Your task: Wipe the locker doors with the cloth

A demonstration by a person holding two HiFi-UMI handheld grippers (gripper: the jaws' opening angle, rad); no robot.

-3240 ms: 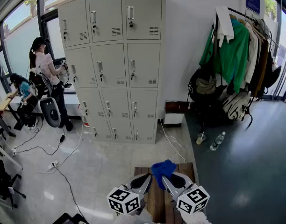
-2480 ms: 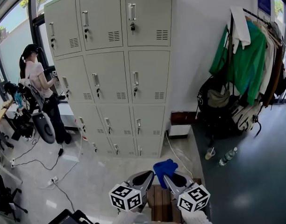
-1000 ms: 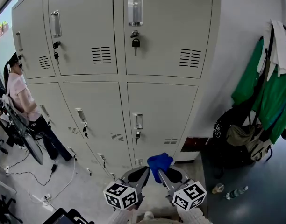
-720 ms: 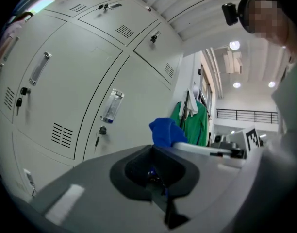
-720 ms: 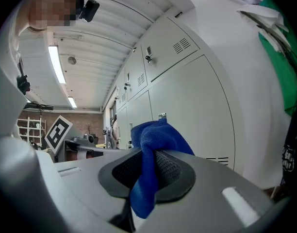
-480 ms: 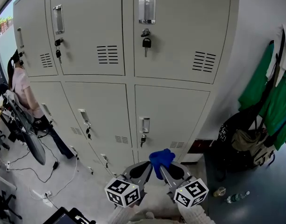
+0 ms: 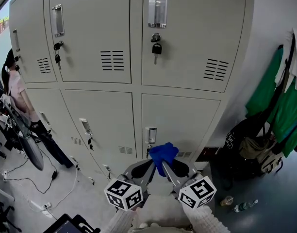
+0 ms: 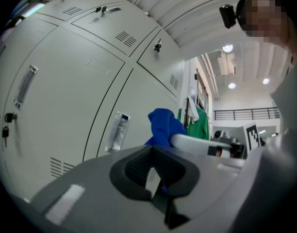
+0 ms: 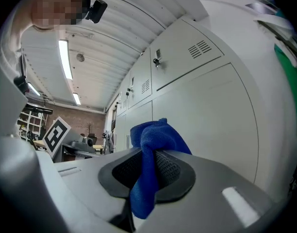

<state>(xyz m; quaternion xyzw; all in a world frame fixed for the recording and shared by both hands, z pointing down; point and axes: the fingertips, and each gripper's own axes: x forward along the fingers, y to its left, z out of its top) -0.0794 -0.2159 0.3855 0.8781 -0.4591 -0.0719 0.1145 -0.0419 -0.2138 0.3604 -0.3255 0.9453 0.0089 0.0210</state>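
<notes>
Between the right jaws: the cloth [image 9: 151,144], blue, is pinched by the right gripper [image 9: 148,173], whose jaws are closed on a fold of it. A bunch stands out beyond the tips, so a soft pad is offered to the metal.
Cloth and door: the cloth [image 7: 163,153] is held up before the middle-row door [image 7: 187,123] of the right column, just below its handle [image 7: 150,135]. Contact cannot be told from any view and is judged not yet made.
Left gripper: the left gripper [image 8: 157,176] is carried just beside the right one. Its jaws are drawn together with nothing between them, probably so that it is kept out of the wipe.
Surface: the locker doors [image 7: 90,28] are of smooth pale grey painted metal, with vent slots. A padlock [image 7: 156,48] hangs on the upper door and would have to be wiped around.
Room: a person [image 7: 15,89] is seen at the lockers' left end, cables [image 7: 22,178] lie on the pale floor, and green coats [image 7: 279,106] are hung at the right.
</notes>
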